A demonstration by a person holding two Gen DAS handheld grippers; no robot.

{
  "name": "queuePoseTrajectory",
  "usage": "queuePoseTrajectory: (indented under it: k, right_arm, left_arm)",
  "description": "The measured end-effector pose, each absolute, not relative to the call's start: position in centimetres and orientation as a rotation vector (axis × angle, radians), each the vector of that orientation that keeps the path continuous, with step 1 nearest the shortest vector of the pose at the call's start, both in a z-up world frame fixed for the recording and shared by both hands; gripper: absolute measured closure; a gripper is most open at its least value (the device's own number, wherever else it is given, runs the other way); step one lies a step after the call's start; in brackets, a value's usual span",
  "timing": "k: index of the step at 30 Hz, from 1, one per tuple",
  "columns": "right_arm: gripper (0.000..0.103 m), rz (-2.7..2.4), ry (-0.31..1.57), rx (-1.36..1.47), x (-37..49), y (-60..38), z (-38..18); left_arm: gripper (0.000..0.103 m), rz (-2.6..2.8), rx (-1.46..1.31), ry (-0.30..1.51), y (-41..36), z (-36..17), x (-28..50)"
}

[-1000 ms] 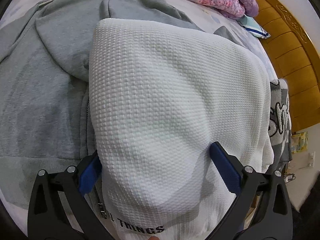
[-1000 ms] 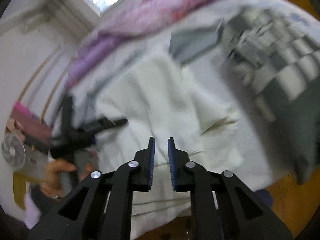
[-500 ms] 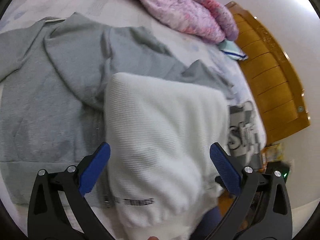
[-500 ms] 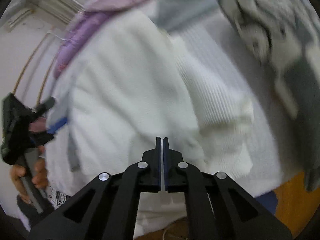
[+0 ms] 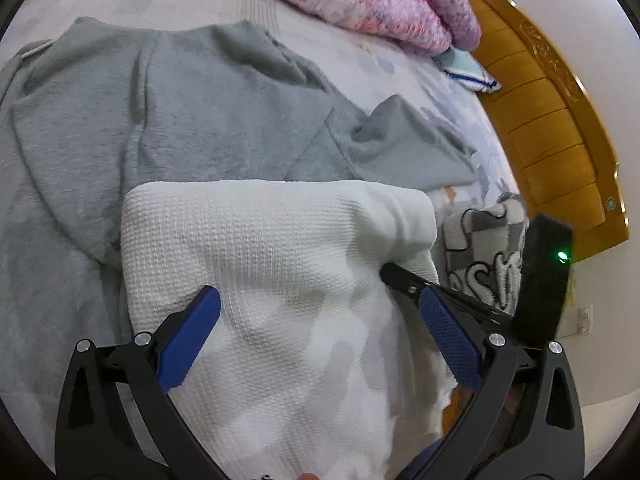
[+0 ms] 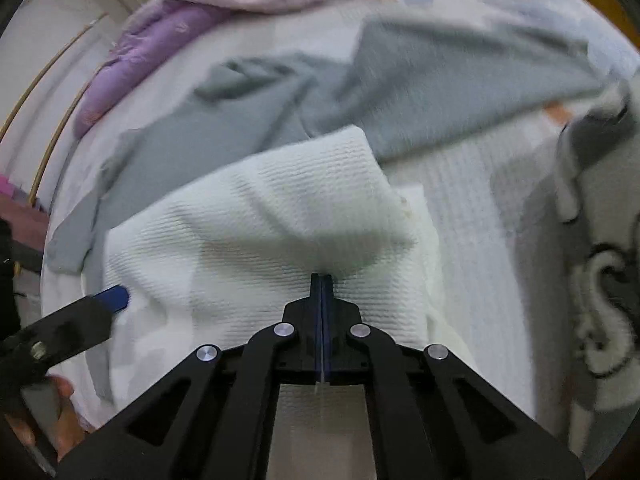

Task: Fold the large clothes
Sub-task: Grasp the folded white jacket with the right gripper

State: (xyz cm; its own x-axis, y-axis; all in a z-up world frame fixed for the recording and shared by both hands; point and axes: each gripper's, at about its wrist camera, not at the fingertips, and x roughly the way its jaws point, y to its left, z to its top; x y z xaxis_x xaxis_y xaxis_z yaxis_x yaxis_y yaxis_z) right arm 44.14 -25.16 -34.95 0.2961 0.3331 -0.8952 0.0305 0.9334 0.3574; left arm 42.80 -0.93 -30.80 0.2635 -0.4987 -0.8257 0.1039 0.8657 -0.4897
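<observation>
A folded white waffle-knit garment [image 5: 280, 240] [image 6: 260, 220] lies on top of a spread grey hoodie [image 5: 200, 120] [image 6: 440, 92] on the bed. My left gripper [image 5: 316, 296] hovers over the white garment's near part, jaws wide open with nothing pinched; its blue pad [image 6: 114, 297] shows at the left edge of the right wrist view. My right gripper [image 6: 321, 278] [image 5: 386, 270] is shut, and its joined tips press into the right side of the white garment, which dimples under them. I see no cloth between its pads.
A grey-and-white checked garment [image 5: 484, 248] [image 6: 600, 300] lies to the right of the white one. A pink quilt [image 5: 360, 0] is piled at the far side. The wooden bed frame [image 5: 560, 140] runs along the right. A hand [image 6: 60, 412] holds the left gripper.
My left gripper has pulled back from the white garment, so more of the grey hoodie shows. My right gripper has shut and dropped onto the white garment's right side.
</observation>
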Motion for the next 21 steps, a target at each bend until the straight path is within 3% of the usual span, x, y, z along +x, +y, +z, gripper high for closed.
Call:
queuePoseTrajectory:
  k: [8,11,13,14,18,21]
  right_arm:
    - [0.103,0.230,1.258,0.448,43.4,-26.7,-35.2]
    - [0.092,0.291,1.190,0.544,40.4,-28.2,-33.0]
    - [0.062,0.317,1.142,0.575,37.9,-28.9,-31.8]
    - [0.056,0.324,1.116,0.578,36.4,-29.2,-31.2]
    - [0.052,0.267,1.048,0.551,29.2,-30.5,-30.3]
    - [0.040,0.210,1.037,0.600,25.7,-31.5,-30.9]
  left_arm:
    - [0.004,-0.426,-0.333,1.222,-1.2,-30.9,42.4]
    - [0.004,-0.419,-0.372,1.172,0.3,-29.5,40.2]
    - [0.004,-0.400,-0.397,1.160,1.6,-29.1,38.0]
    - [0.004,-0.379,-0.402,1.148,2.2,-29.0,36.6]
    - [0.004,-0.348,-0.370,1.150,3.3,-29.6,31.5]
    - [0.004,-0.332,-0.367,1.176,3.4,-30.9,28.1]
